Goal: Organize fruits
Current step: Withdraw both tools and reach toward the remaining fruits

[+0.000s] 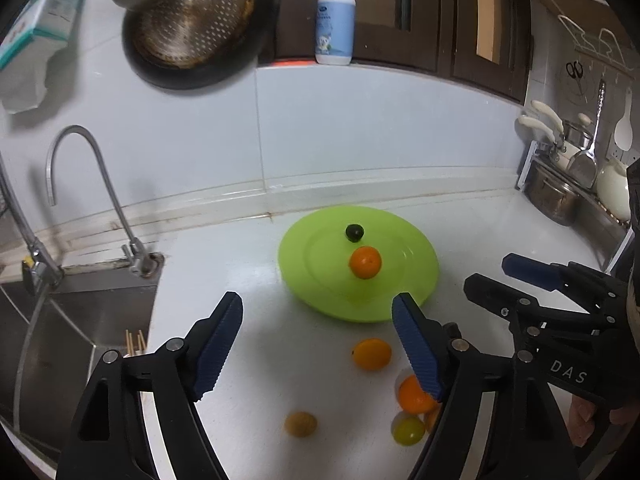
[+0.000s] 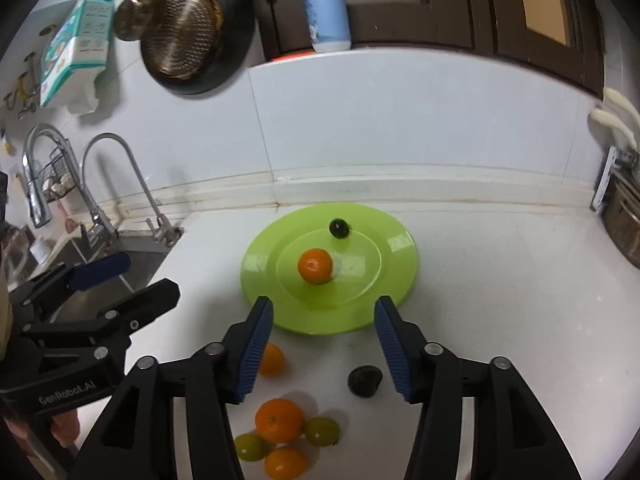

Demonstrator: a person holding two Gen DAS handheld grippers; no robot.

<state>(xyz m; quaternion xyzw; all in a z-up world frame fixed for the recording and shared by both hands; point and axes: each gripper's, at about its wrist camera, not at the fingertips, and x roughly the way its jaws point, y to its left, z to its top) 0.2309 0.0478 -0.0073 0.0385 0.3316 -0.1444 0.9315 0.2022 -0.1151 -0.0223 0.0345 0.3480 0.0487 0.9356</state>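
Round, glossy orange (image 2: pixel 315 266) sitting in the shallow well of a smooth lime-green plate (image 2: pixel 400 280), with a small shiny black fruit (image 2: pixel 339 228) just beyond it toward the far rim, apart from the orange. On the white, faintly speckled counter (image 2: pixel 500 300) nearer than the plate, loose fruit: an oval orange one (image 2: pixel 272 360) by the near-left rim, a matte, dark, lumpy one (image 2: pixel 364 380) to its right, and nearest of all a cluster with a larger dimpled orange (image 2: pixel 280 420) touching two yellow-green round fruits (image 2: pixel 322 431) (image 2: pixel 250 446) and another orange (image 2: pixel 285 462). From the left wrist view, a dull brownish round fruit (image 1: pixel 301 424) lying alone, left of that cluster. Right gripper (image 2: pixel 324 346) angled down over the counter just short of the plate's near rim, ribbed blue pads (image 2: pixel 256 352) parted to a middling gap with nothing between them. Left gripper (image 1: pixel 318 346) likewise tilted down and to the left of the other, black linkage arms splayed, pads set wider apart and gripping nothing. Part of a hand (image 1: pixel 588 420) visible under the right tool's body. Farther out, a steel sink (image 1: pixel 80 320) with a curved tap (image 1: pixel 80 168) at left, glossy pale wall tiles (image 1: pixel 360 128) behind, a perforated metal strainer (image 1: pixel 192 20) and a pump bottle (image 1: pixel 336 20) above, and pots and utensils (image 1: pixel 580 168) at far right.
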